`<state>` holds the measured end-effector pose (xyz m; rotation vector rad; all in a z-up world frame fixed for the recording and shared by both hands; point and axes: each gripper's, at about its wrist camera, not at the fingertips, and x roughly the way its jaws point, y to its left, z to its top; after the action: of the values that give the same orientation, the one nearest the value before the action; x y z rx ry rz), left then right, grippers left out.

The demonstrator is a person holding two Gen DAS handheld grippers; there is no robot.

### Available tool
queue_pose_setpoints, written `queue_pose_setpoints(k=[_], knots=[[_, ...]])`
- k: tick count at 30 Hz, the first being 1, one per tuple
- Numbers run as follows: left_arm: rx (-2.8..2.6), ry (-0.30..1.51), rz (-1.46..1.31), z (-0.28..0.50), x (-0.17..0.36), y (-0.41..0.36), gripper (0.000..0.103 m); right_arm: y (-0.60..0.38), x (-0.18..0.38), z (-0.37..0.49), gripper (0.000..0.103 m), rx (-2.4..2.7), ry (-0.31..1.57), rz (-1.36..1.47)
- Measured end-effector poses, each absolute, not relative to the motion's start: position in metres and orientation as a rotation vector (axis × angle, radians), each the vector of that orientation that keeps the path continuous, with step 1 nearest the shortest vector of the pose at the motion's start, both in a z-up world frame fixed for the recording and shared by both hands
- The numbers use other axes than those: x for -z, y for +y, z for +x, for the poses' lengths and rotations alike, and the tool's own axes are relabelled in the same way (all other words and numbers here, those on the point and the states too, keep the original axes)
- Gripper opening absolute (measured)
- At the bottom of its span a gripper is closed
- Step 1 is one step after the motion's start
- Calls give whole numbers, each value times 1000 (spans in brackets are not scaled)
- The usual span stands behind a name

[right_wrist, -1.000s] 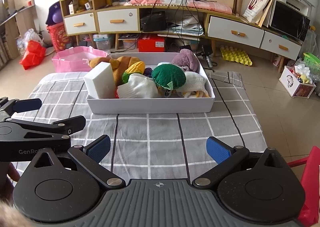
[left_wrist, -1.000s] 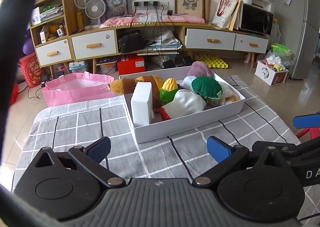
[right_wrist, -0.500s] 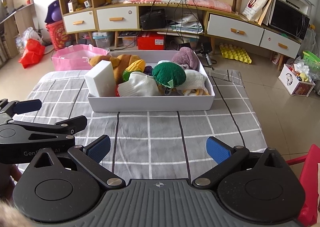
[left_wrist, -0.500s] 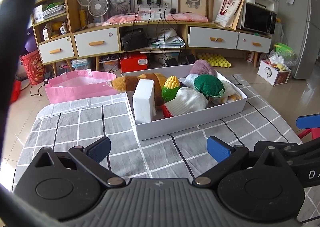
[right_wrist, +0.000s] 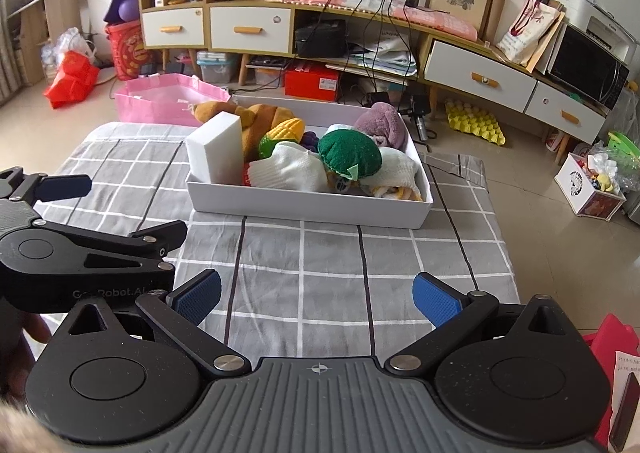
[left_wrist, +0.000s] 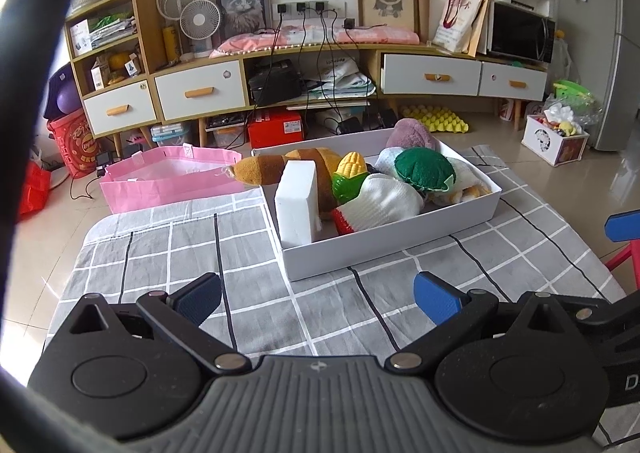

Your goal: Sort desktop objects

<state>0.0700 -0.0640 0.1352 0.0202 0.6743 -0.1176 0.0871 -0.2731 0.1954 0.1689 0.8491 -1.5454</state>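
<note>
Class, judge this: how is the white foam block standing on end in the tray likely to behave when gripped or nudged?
The white foam block probably weighs little and may dent under the pads. Standing tall at the white tray edge, it could topple if nudged.

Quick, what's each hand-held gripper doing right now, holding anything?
Left hand-held gripper: open, holding nothing.
Right hand-held gripper: open, holding nothing.

Bare checked tablecloth lies open between both grippers and the white tray (packed full), which blocks the far side.
</note>
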Motion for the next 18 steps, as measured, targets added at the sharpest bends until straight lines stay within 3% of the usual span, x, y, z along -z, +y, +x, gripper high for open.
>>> queue_pose_setpoints(k=[18], knots=[[106, 653, 31, 67, -138, -63, 102, -268, -195, 93, 102, 1569, 847, 98]])
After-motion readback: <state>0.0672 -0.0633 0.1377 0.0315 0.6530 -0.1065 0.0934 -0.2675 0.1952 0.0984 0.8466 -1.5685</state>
